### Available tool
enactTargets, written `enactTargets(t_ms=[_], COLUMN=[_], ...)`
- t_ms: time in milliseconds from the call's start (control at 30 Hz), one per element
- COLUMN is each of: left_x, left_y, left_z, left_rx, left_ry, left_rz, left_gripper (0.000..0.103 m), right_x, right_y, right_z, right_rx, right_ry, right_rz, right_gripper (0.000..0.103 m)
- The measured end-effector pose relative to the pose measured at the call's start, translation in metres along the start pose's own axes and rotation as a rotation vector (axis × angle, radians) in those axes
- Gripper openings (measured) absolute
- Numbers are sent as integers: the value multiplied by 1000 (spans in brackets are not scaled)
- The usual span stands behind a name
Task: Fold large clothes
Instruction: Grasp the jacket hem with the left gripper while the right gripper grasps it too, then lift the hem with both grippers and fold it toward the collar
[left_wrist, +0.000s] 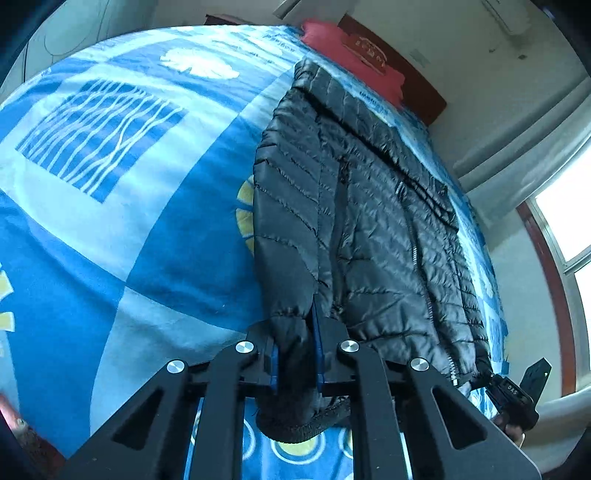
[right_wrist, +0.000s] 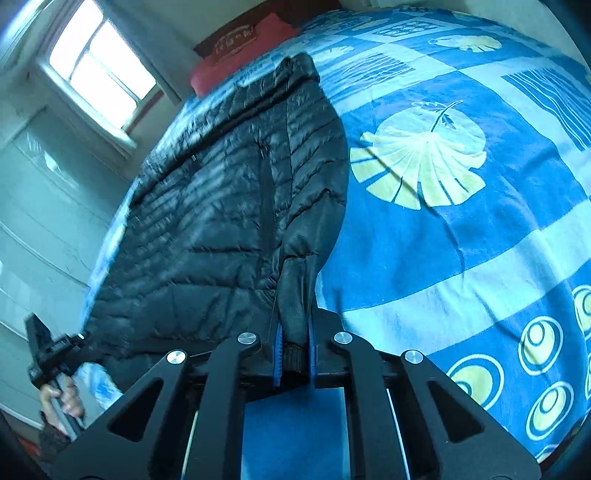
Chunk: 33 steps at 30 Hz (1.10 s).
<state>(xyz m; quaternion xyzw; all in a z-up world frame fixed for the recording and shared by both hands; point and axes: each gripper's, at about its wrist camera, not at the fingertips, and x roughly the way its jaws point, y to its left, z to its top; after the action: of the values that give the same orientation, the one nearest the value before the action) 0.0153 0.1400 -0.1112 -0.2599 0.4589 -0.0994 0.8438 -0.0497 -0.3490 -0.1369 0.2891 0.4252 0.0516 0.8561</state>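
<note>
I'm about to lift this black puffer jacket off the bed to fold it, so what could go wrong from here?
1. The left tongs and right tongs each pinch only a small bunch of the jacket near its cuffs; the slick fabric may slip out.
2. The open zipper side could flop unevenly.
3. Dragging may rumple the bedspread.
</note>
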Motion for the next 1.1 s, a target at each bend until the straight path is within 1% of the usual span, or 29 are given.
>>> enactTargets(t_ms=[133, 300, 467, 533, 633, 800, 933, 1000, 1100], left_x=[-23, -58, -89, -106, -127, -156, -169, -168, -165], left_y=[-12, -27, -34, -35, -38, -43, -42, -39, -38], left_z=[3, -5, -18, -23, -30, -48, -53, -48, -38], left_rx=[11, 26, 3, -15, -26, -66, -71, -74, -78], left_ry=[-30, -47, -56, -77, -112, -143, -164, -178, -176], left_rz=[-26, -64, -107, -130, -144, -185, -190, -191, -202], left_gripper=[11, 11, 11, 11, 11, 11, 11, 11, 11], right_x=[-25, -55, -93, -107, -130, -160, -173, -171, -169], right_y=[2, 9, 11, 14, 18, 24, 27, 28, 28], right_z=[4, -1, -15, -21, -29, -42, -41, -35, -24], right_rx=[49, 71, 114, 120, 130, 151, 151, 144, 141], right_ry=[-21, -31, -51, -67, -94, -124, -143, -150, -164], right_rz=[74, 122, 186, 204, 229, 278, 330, 347, 359], right_gripper=[9, 9, 9, 8, 8, 8, 8, 8, 8])
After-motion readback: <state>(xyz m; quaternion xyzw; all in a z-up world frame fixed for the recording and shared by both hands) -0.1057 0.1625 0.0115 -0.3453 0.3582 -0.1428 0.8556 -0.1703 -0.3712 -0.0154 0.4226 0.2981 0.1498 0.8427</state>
